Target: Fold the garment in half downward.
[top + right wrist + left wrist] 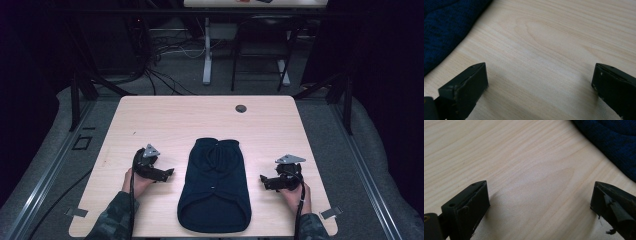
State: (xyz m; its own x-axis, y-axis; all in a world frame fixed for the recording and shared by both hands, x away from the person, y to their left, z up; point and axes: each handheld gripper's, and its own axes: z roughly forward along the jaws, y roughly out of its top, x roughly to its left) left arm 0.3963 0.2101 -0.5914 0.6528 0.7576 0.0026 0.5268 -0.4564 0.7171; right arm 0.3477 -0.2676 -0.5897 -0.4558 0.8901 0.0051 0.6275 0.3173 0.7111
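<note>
Dark garment (215,185) lies between both tongs (spread wide).

Pale wood-grain table (524,170), smooth and matt. Dark blue knitted cloth garment (215,185), soft and rough-textured. Black matt fingers (466,210), scuffed at edges.

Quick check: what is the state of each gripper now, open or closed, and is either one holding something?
Left gripper: open, holding nothing, beside the dark garment.
Right gripper: open, holding nothing.
</note>
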